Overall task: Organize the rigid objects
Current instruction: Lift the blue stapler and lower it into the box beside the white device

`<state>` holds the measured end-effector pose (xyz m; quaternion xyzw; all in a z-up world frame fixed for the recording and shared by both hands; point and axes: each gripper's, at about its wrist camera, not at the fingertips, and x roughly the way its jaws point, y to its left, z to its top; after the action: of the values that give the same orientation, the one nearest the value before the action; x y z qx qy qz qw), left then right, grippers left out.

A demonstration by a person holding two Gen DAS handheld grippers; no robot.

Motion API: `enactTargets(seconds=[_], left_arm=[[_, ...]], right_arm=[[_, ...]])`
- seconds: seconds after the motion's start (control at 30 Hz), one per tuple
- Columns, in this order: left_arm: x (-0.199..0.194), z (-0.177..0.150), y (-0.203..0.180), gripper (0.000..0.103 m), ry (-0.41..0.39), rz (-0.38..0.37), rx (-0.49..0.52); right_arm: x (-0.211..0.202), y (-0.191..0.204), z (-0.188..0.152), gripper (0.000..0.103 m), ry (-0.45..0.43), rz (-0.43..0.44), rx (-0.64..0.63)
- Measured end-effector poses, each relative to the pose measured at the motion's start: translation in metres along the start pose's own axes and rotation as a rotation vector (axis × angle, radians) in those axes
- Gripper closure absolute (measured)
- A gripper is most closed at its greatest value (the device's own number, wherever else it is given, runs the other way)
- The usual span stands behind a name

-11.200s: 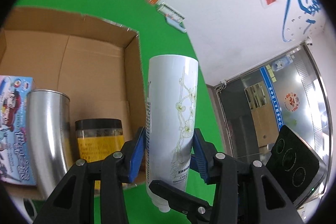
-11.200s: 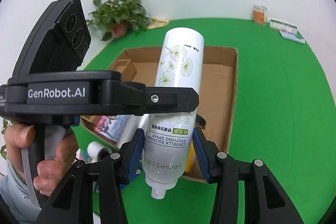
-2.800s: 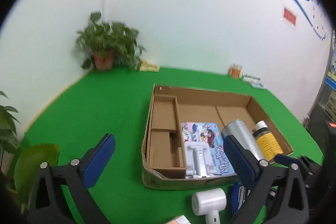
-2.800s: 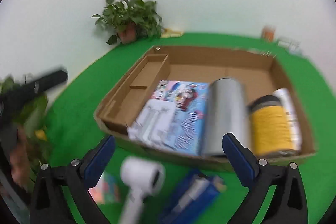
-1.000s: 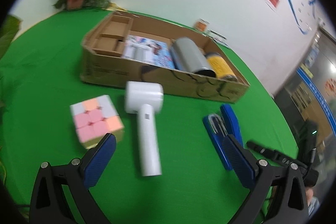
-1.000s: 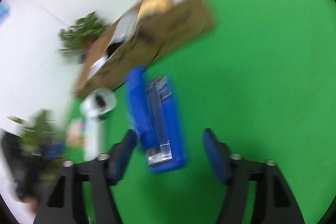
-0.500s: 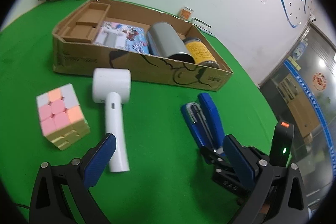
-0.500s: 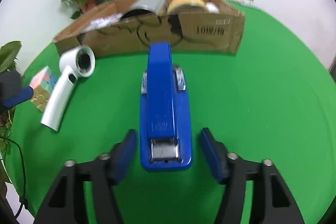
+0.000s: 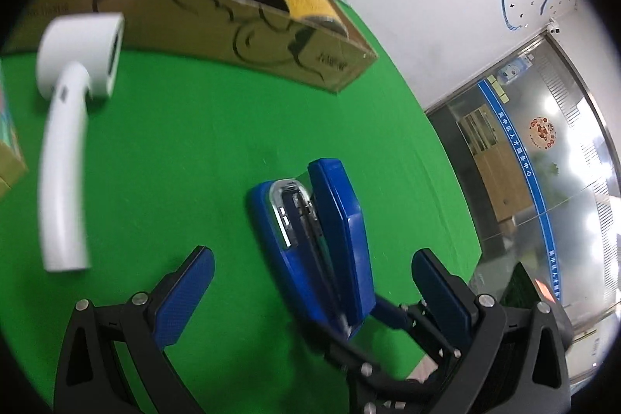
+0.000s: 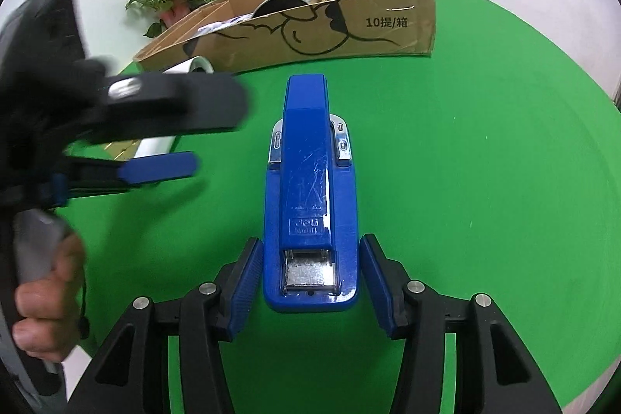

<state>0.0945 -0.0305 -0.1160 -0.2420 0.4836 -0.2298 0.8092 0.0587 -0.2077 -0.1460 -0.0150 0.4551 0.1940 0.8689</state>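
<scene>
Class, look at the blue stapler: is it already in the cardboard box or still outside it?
Outside. The blue stapler lies flat on the green table, in front of the cardboard box, between the right tongs.

My right gripper [image 10: 306, 282] has black angular arms with silver screws and ribbed blue pads. My left gripper [image 9: 312, 282] matches it, black with blue pads.

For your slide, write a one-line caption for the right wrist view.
Right claw straddling the blue stapler on the green table, cardboard box behind.
</scene>
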Motion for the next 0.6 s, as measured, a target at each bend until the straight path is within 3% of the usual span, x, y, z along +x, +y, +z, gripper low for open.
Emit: enactTargets(seconds=[0.1, 0.2, 0.3, 0.6], left_arm=[[0.01, -0.002, -0.001, 0.003, 0.05, -0.001, -0.012], [0.015, -0.004, -0.005, 0.012, 0.065, 0.016, 0.0], [0.019, -0.005, -0.005, 0.038, 0.1, 0.013, 0.003], [0.008, -0.007, -0.003, 0.04, 0.066, 0.044, 0.019]], right_arm=[[-0.002, 0.0, -0.001, 0.054, 0.015, 0.032, 0.023], [-0.002, 0.002, 0.0, 0.054, 0.03, 0.047, 0.042], [-0.002, 0.003, 0.001, 0.054, 0.05, 0.087, 0.065], [0.0, 0.015, 0.007, 0.055, 0.048, 0.101, 0.054]])
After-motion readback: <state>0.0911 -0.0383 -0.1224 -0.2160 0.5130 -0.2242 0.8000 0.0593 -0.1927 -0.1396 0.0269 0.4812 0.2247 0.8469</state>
